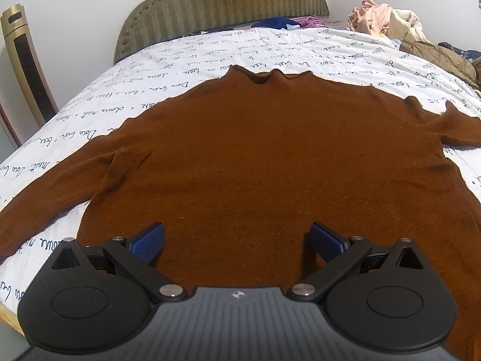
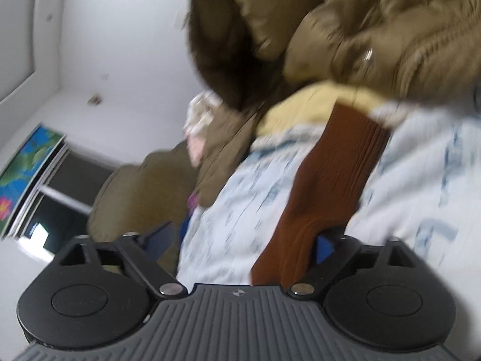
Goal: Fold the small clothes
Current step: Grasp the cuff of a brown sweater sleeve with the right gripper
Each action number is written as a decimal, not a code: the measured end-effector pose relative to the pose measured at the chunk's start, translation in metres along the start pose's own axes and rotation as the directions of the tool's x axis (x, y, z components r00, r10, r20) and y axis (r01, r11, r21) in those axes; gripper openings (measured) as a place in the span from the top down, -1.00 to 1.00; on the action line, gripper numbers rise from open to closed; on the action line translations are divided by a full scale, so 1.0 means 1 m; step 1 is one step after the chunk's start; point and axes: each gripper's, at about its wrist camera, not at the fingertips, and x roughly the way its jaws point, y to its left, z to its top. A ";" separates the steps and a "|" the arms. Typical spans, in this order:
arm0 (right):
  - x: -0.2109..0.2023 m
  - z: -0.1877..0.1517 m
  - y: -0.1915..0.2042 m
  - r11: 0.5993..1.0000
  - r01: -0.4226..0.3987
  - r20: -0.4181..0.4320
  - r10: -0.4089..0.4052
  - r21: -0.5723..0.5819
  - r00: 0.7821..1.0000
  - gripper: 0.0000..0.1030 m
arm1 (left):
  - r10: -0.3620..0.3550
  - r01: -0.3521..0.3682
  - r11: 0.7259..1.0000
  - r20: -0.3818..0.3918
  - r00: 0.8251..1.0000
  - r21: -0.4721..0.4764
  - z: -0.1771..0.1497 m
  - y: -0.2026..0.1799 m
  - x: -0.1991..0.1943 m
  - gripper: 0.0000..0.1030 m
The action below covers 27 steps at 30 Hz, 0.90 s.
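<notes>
A brown knit sweater (image 1: pixel 264 156) lies flat on the white bedsheet (image 1: pixel 168 60), collar toward the headboard, both sleeves spread out. My left gripper (image 1: pixel 237 240) is open and empty, just above the sweater's lower body. In the blurred right wrist view, the sweater's right sleeve (image 2: pixel 330 177) stretches across the sheet (image 2: pixel 240 204) with its ribbed cuff far from me. My right gripper (image 2: pixel 243 240) is open, and the sleeve passes between its fingers, against the right finger (image 2: pixel 324 245).
An olive padded jacket (image 2: pixel 345 36) and a pile of pink and cream clothes (image 1: pixel 381 15) lie at the bed's right side. The padded headboard (image 1: pixel 216 9) is at the far end. A tall gold appliance (image 1: pixel 27 69) stands left of the bed.
</notes>
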 end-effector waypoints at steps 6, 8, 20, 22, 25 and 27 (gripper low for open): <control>0.017 0.023 -0.028 0.994 0.089 0.032 -0.092 0.070 0.995 0.57 | -0.002 0.002 1.000 -0.006 1.000 0.006 0.001 -0.001 0.001 -1.00; 0.014 0.024 -0.024 0.990 0.138 0.057 -0.139 0.015 0.989 0.70 | -0.001 0.001 1.000 -0.002 1.000 0.007 0.001 -0.001 0.000 -1.00; 0.000 0.031 -0.025 0.969 0.245 0.060 -0.243 -0.030 0.968 0.32 | -0.011 0.011 1.000 0.001 1.000 0.010 0.000 -0.001 0.000 -1.00; -0.001 0.034 -0.036 0.984 0.176 0.093 -0.178 0.031 0.980 0.32 | -0.006 0.006 1.000 -0.001 1.000 0.004 0.001 0.000 0.001 -1.00; 0.003 0.038 -0.038 0.985 0.151 0.116 -0.160 0.080 0.980 0.30 | -0.014 0.014 1.000 -0.004 1.000 -0.015 0.002 0.004 0.003 -1.00; 0.007 0.036 -0.033 0.984 0.168 0.114 -0.173 0.052 0.978 0.53 | -0.023 0.023 0.999 0.006 1.000 -0.021 0.001 0.005 0.002 -1.00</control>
